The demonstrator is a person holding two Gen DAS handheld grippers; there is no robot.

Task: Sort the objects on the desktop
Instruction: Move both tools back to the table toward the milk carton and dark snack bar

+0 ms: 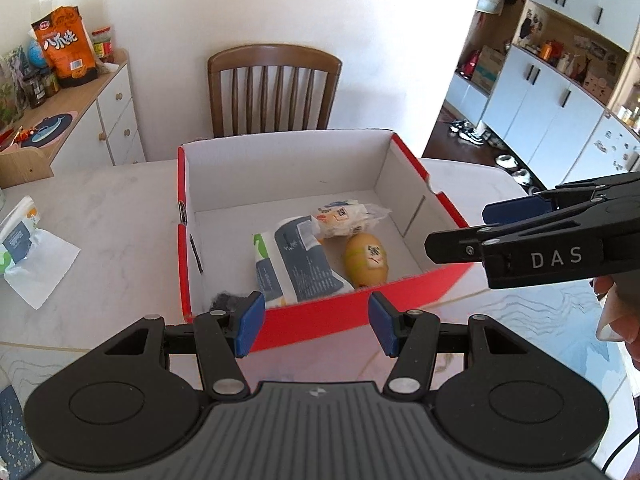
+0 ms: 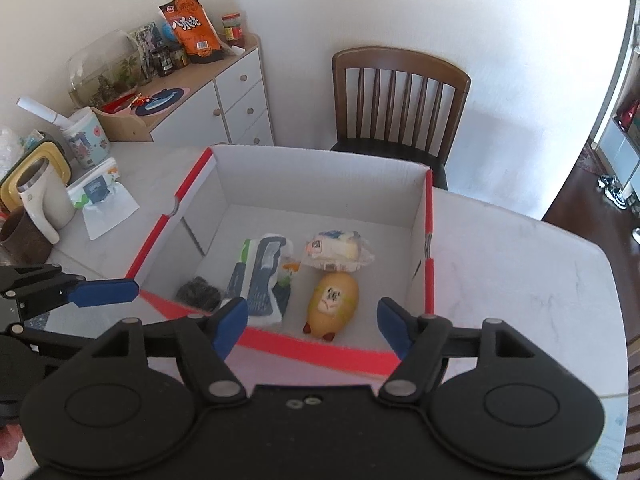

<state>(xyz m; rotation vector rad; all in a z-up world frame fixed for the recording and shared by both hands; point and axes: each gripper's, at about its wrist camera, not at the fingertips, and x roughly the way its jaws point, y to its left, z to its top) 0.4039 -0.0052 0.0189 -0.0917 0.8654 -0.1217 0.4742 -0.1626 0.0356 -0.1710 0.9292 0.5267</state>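
Note:
A red box with white inside (image 1: 320, 320) (image 2: 312, 350) stands on the marble table. In it lie a tissue pack (image 1: 296, 268) (image 2: 260, 276), a wrapped snack (image 1: 344, 216) (image 2: 336, 250), a yellow toy (image 1: 366, 260) (image 2: 332, 302) and a dark scrunchie (image 1: 226, 302) (image 2: 198, 294). My left gripper (image 1: 316, 322) is open and empty, just in front of the box's near wall. My right gripper (image 2: 310, 322) is open and empty, also at the near wall; it shows from the side in the left wrist view (image 1: 456, 228).
A second tissue pack (image 1: 16, 240) (image 2: 96, 188) lies on a white paper at the table's left. Cups and containers (image 2: 40, 196) stand at the far left edge. A wooden chair (image 1: 274, 88) (image 2: 400, 100) stands behind the box, a sideboard (image 1: 100, 120) to the left.

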